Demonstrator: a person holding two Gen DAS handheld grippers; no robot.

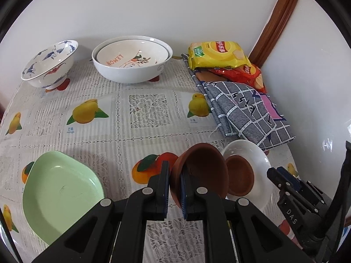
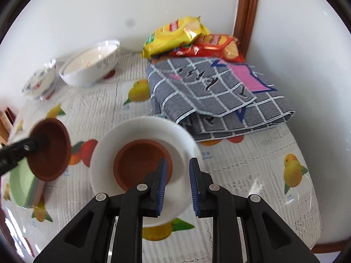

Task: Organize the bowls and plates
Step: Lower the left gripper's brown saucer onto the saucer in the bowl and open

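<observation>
My left gripper [image 1: 174,180] is shut on the rim of a brown clay bowl [image 1: 204,171] and holds it tilted above the table; the bowl also shows in the right wrist view [image 2: 51,151]. A second brown bowl [image 2: 140,162] sits in a white plate [image 2: 122,135]; the pair also shows in the left wrist view [image 1: 256,160]. My right gripper [image 2: 176,176] is open with its fingers over the near rim of that plate. A green plate [image 1: 59,192] lies at the near left.
A blue-patterned bowl [image 1: 49,64] and two nested white bowls [image 1: 131,61] stand at the back by the wall. A folded grey checked cloth [image 2: 215,100] and chip bags [image 2: 175,35] fill the back right corner. The table edge [image 2: 313,219] runs along the right.
</observation>
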